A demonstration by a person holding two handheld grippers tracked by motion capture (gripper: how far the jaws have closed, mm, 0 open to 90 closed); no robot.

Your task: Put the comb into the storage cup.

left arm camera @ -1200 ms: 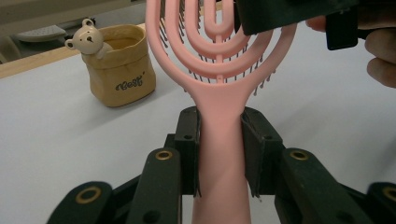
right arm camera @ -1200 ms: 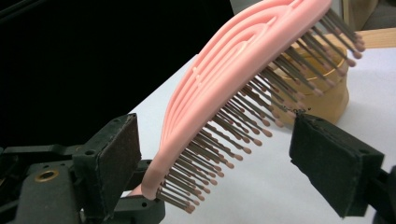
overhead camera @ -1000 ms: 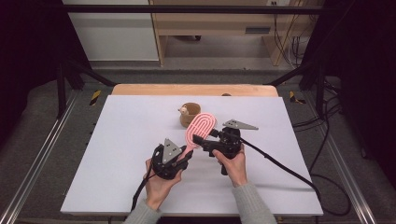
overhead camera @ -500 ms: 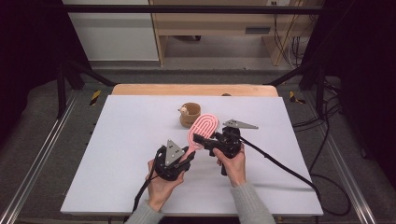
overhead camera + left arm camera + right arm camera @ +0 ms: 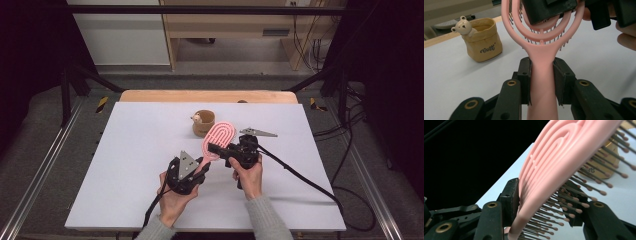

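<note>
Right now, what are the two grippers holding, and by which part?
Both hold the pink hairbrush. The left gripper clamps its handle; the right gripper, whose jaws have just been closing, has the bristled head between its jaws.

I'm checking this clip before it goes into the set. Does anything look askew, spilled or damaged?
Nothing stands out. The pink hairbrush looks whole, its handle clamped in the left gripper. The right gripper has just been closing its jaws across the brush head. The small paper bag with the bear figure stands upright, nothing spilled.
</note>
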